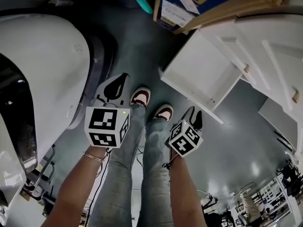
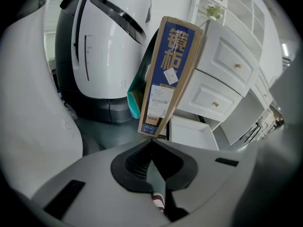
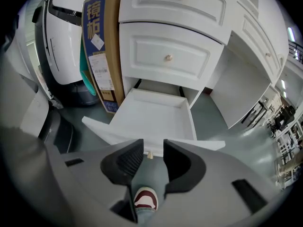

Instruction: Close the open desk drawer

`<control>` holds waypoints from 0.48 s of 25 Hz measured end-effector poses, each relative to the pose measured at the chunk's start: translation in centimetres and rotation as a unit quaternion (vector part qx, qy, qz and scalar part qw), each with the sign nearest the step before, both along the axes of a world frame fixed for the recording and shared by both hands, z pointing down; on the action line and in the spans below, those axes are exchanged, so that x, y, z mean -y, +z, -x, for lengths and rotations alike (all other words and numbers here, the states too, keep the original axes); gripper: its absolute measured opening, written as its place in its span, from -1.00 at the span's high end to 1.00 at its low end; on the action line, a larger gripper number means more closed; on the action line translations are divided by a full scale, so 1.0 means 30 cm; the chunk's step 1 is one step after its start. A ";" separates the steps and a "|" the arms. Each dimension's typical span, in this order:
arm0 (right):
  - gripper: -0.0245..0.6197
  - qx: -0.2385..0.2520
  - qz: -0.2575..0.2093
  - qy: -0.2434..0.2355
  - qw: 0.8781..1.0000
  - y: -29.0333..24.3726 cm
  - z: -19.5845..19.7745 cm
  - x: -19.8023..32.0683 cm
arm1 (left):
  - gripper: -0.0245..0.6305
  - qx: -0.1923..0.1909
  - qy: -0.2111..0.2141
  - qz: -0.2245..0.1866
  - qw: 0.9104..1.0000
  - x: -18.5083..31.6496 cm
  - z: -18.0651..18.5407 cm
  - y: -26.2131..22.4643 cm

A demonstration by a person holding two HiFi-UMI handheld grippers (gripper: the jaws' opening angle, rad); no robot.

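– Drawer (image 3: 154, 112) first: where does it sit?
– It is the bottom one of the white desk (image 3: 246, 37), pulled well out over the grey floor (image 1: 246, 141), with nothing showing inside. The two upper drawers (image 3: 168, 56) are closed.
– And the right tongs?
– The right gripper (image 3: 152, 144) is released: its jaws stand apart and hold nothing. It points down at the drawer's front panel, and the small knob (image 3: 150, 154) shows in the gap just past the jaw tips. I cannot tell whether anything touches.
– The left one?
– The left gripper (image 2: 152, 142) is clenched, tips together on nothing. It hangs off to the left, well apart from the drawer, aimed toward a tall cardboard box (image 2: 165, 74) that stands tilted just beside the desk.
– Anything else around?
– A big white rounded machine (image 1: 42, 56) left of the box, and the person's shoes (image 1: 140, 97) on the floor between the two grippers
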State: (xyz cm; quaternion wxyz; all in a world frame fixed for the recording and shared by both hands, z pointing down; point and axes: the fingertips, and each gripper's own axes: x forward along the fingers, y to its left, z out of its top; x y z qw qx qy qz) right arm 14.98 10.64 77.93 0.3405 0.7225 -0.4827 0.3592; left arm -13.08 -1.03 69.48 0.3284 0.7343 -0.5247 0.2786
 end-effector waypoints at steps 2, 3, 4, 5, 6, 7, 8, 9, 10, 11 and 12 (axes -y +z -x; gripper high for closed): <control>0.50 0.003 0.006 -0.002 1.000 0.029 0.016 -0.021 | 0.89 0.001 -0.001 0.002 1.000 -0.004 0.003 0.017; 0.50 0.005 0.007 -0.002 1.000 0.041 0.022 -0.025 | 0.89 0.001 0.000 0.002 1.000 -0.006 0.002 0.024; 0.50 0.006 0.007 -0.001 1.000 0.051 0.027 -0.027 | 0.89 0.001 0.001 0.003 1.000 -0.007 0.002 0.030; 0.50 0.009 0.006 0.000 1.000 0.061 0.032 -0.027 | 0.89 0.001 0.002 0.003 1.000 -0.009 0.000 0.034; 0.49 0.011 0.005 0.004 1.000 0.071 0.037 -0.027 | 0.89 0.001 0.003 0.003 1.000 -0.011 -0.001 0.038; 0.49 0.014 0.004 0.009 1.000 0.081 0.042 -0.028 | 0.89 0.001 0.005 0.004 1.000 -0.014 -0.002 0.042; 0.49 0.016 0.003 0.015 1.000 0.092 0.046 -0.030 | 0.89 0.002 0.007 0.004 1.000 -0.016 -0.002 0.045; 0.49 0.017 0.003 0.020 1.000 0.103 0.049 -0.032 | 0.89 0.002 0.009 0.005 1.000 -0.019 -0.001 0.047; 0.49 0.018 0.001 0.023 1.000 0.112 0.051 -0.031 | 0.89 0.002 0.010 0.006 1.000 -0.022 0.000 0.048; 0.49 0.018 -0.001 0.023 1.000 0.120 0.053 -0.029 | 0.89 0.003 0.011 0.006 1.000 -0.025 0.001 0.048; 0.49 0.018 -0.003 0.021 1.000 0.127 0.055 -0.024 | 0.89 0.003 0.013 0.006 1.000 -0.029 0.002 0.047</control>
